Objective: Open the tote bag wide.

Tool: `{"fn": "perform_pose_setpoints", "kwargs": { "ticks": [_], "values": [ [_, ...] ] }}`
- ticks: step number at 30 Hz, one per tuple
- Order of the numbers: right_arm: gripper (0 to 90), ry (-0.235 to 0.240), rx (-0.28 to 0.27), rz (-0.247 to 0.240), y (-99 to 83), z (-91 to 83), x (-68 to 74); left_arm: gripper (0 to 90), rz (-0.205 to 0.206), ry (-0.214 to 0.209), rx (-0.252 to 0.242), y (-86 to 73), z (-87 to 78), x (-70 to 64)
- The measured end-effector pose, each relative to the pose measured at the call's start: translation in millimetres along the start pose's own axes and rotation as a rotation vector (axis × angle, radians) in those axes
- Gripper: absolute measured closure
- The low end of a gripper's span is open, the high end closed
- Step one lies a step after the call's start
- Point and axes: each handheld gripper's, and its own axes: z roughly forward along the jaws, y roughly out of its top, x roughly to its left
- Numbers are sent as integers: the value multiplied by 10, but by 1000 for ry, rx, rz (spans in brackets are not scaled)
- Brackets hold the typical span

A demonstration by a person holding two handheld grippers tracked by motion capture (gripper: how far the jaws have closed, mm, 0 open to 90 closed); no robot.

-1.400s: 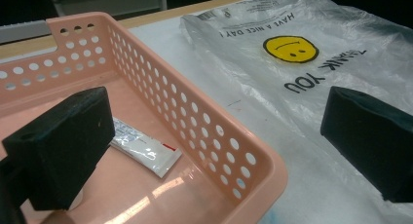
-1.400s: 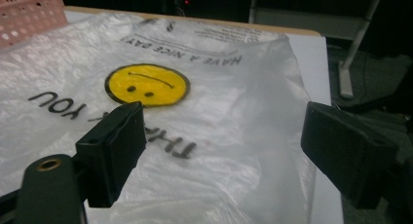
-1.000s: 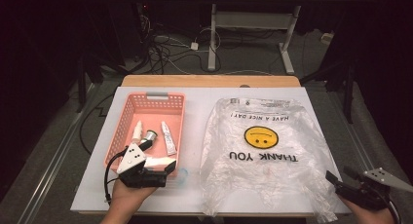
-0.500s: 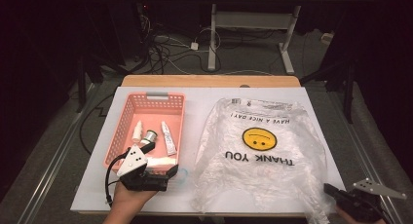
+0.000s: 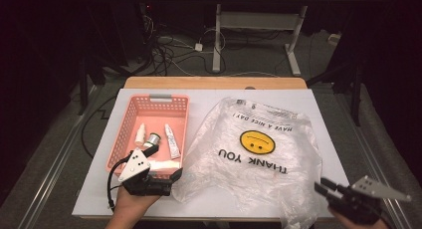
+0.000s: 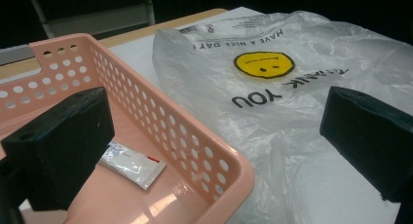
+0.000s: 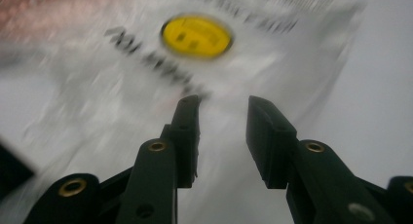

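Dark room with cables on the floor behind, and we're working on a white-topped table [image 5: 318,114] with a pink basket [image 5: 124,134] on the left and a clear plastic bag [image 5: 259,159] with a yellow smiley and "THANK YOU" spread flat beside it. Our left claw [image 5: 171,175] sits at the near right corner of the basket, jaws wide apart and empty, one jaw over the basket and the other out over the bag edge. In the left gripper view, a small white tube [image 6: 132,163] lies on the basket floor just beyond the left jaw. Our right claw [image 5: 323,185] is down at the near right corner of the bag, jaws parted with nothing between them, and its own view is blurry, so it looks mid-move. Best guess is we're about to get the bag open for loading the basket stuff. For that we'd pinch just one layer of the film near the mouth with the right claw, lift gently so it doesn't slide, and keep the left claw low and clear of the basket rim when going for the tube. Thin plastic slips easily, so close fully before pulling.
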Motion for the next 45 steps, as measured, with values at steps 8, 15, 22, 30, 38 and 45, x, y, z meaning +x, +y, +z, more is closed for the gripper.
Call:
{"fn": "perform_pose_setpoints", "kwargs": {
  "ticks": [8,15,22,30,38,45],
  "values": [
    [630,-87,-63,51,766,719,-663,0,3,6,-2,3,-9,-10],
    [559,-186,18,125,1054,1431,-1198,0,4,-4,-6,3,-16,-23],
    [533,-172,130,186,1009,1826,-1474,0,21,-14,-14,27,-33,-54],
    [900,-114,169,156,968,1915,-1433,0,22,-17,-24,32,-58,-55],
    [900,-210,122,173,966,1742,-1527,0,28,-22,-22,42,-46,-68],
    [900,-302,60,223,746,1304,-1698,0,32,-29,-20,51,-30,-61]
  ]
}}
